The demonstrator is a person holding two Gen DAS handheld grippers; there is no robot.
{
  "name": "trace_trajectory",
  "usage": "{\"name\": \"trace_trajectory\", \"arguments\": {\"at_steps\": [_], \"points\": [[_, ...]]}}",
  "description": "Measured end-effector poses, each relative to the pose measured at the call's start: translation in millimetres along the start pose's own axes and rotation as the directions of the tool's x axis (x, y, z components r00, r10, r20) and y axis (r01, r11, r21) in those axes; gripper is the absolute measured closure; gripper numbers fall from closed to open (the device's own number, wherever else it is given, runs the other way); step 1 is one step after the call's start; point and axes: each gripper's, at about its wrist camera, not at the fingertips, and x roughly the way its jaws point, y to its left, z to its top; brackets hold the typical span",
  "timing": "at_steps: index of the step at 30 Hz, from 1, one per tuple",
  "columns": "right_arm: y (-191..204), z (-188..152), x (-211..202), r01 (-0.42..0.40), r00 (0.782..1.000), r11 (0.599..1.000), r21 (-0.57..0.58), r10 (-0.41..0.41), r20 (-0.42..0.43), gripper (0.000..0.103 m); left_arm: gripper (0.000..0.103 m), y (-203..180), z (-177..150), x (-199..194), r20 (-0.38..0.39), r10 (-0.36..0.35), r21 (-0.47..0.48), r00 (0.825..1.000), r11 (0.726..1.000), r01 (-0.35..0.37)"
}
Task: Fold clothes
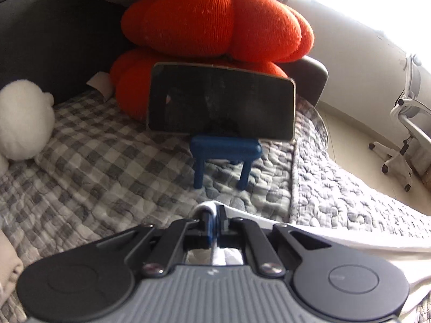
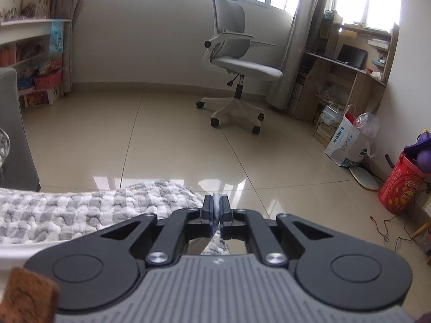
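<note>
Closest to me, left gripper (image 1: 214,216) clenched on a bunched edge of white cloth (image 1: 336,238); fabric pinched right between the tips, rest trailing off to my right and below the body of the tool; garment type can't tell. Right gripper (image 2: 216,206) also pinched shut, thin pale sliver of fabric showing between the tips, looks like the same white cloth but not sure; a white band runs along the low left of that view. So the cloth's long axis seems to run hand to hand, left-right, held up over the checked quilt (image 1: 94,145); fold state not visible, could be mid-spread or mid-fold.

Left hand is over the bed's middle; right hand sits past the quilt's edge (image 2: 150,188), over bare tiled floor (image 2: 188,134). Room: open quilt ahead of the left tips; just beyond, a phone (image 1: 221,102) on a blue stand (image 1: 225,152), so a forward sweep is risky there. Further back orange cushions (image 1: 215,24), white plush (image 1: 21,123) at the left edge. Far off, office chair (image 2: 234,62), well apart.
</note>
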Motion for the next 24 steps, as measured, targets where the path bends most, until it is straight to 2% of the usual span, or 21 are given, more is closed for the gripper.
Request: {"name": "trace_trajectory", "arguments": {"at_steps": [2,4,5,8,9,11,13,19,20,24], "points": [[5.6,-8.6,5.5,0.010,0.999,1.000,-0.019,-0.011,-0.033,0.099,0.092,6.7,-4.9,-5.2,-0.007,-0.040,-0.029,0.999,0.999,0.040],[5.0,-13.2,2.9,-0.019,0.997,1.000,-0.021,0.018,-0.069,0.096,0.049,12.7,-10.2,-22.5,0.006,-0.037,-0.032,0.999,0.999,0.037],[4.3,-15.3,0.1,-0.037,0.996,0.999,-0.021,0.036,-0.084,0.093,0.043,17.2,-12.6,-34.6,0.024,-0.037,-0.042,0.999,0.998,0.038],[-4.0,-18.9,-32.9,-0.142,0.987,0.990,-0.015,0.140,-0.078,0.066,0.041,33.2,-19.2,-68.1,0.052,-0.059,-0.084,0.997,0.994,0.064],[-6.7,-20.1,-43.9,-0.176,0.982,0.984,-0.014,0.175,-0.076,0.054,0.041,37.6,-24.4,-78.7,0.051,-0.067,-0.104,0.996,0.992,0.072],[-12.2,-22.6,-65.9,-0.245,0.967,0.970,-0.011,0.243,-0.071,0.054,0.041,46.3,-35.6,-99.9,0.048,-0.082,-0.142,0.995,0.986,0.088],[-17.7,-25.0,-88.0,-0.312,0.948,0.950,-0.008,0.311,-0.067,0.054,0.041,46.6,-52.0,-117.4,0.009,-0.113,-0.159,0.994,0.981,0.113],[-45.2,-43.0,-159.2,-0.480,0.875,0.877,-0.005,0.479,-0.072,0.051,0.041,32.5,-104.0,-151.8,-0.058,-0.204,-0.214,0.977,0.959,0.188],[-48.7,-46.6,-171.3,-0.495,0.867,0.869,-0.015,0.493,-0.073,0.051,0.041,30.9,-110.9,-155.8,-0.060,-0.218,-0.226,0.974,0.954,0.199],[-72.3,-57.1,-214.1,-0.514,0.857,0.855,-0.071,0.510,-0.075,0.051,0.041,20.8,-130.2,-158.7,-0.078,-0.234,-0.243,0.969,0.947,0.209]]}}
